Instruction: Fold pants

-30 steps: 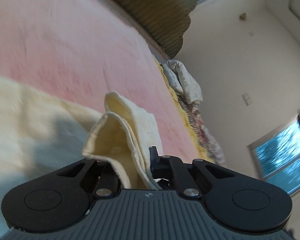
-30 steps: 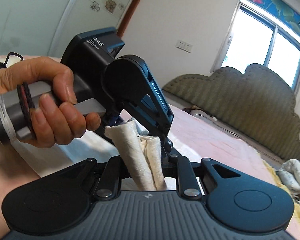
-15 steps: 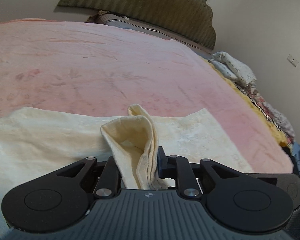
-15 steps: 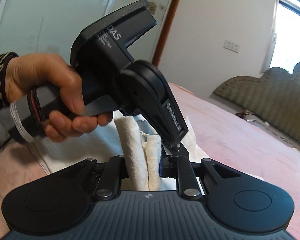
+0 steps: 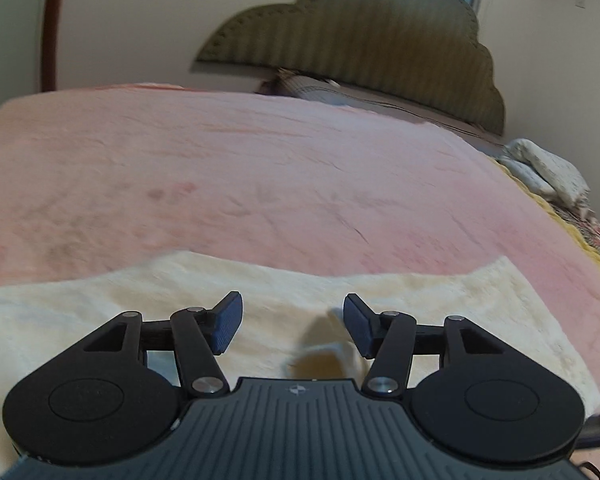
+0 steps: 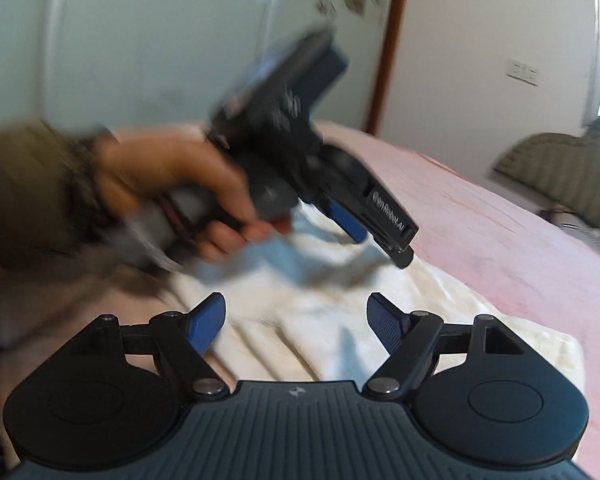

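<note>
Cream pants (image 5: 440, 300) now released, flat and rumpled on pink bedspread (image 5: 260, 168)

My left gripper (image 5: 292, 328) and right gripper (image 6: 296, 322) have just been opening; both jaws stand apart over the pants (image 5: 420, 292), nothing between them. My left hand (image 6: 180, 188) grips its handle.

Each black two-finger gripper, the left gripper (image 5: 292, 326) and the right gripper (image 6: 296, 320), has a ribbed grey housing, round black pivot discs, silver screws and blue ribbed pads (image 6: 206, 322). Behind the left gripper's white-lettered side, the person's left hand (image 6: 172, 184) emerges from an olive-brown sleeve (image 6: 28, 188).
</note>
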Tool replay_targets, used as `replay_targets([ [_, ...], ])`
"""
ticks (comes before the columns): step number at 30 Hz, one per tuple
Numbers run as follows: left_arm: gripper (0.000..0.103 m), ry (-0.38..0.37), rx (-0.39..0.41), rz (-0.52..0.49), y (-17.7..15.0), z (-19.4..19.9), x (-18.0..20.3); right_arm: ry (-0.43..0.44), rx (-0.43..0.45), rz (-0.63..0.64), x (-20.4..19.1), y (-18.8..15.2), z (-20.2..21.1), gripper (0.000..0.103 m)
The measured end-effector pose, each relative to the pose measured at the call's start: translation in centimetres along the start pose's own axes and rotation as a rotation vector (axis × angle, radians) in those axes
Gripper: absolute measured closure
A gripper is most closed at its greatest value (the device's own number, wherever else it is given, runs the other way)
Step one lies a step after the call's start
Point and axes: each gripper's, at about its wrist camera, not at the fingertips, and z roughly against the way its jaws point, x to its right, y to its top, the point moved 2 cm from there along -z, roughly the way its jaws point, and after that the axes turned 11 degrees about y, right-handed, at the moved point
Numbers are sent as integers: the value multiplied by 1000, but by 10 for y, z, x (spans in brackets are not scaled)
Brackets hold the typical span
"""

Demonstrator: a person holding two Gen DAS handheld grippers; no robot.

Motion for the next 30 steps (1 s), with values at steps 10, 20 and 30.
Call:
replay_targets([
  [10,40,113,-8,-154,-10,-5,8,-219,-133,-222,19,-50,2,25],
  [20,39,135,32,57,-2,25,-32,-230,-66,95,-35,-41,3,26],
  [30,29,-154,11,306,-1,71,-46,-320,-227,302,-57,-57,-5,49],
])
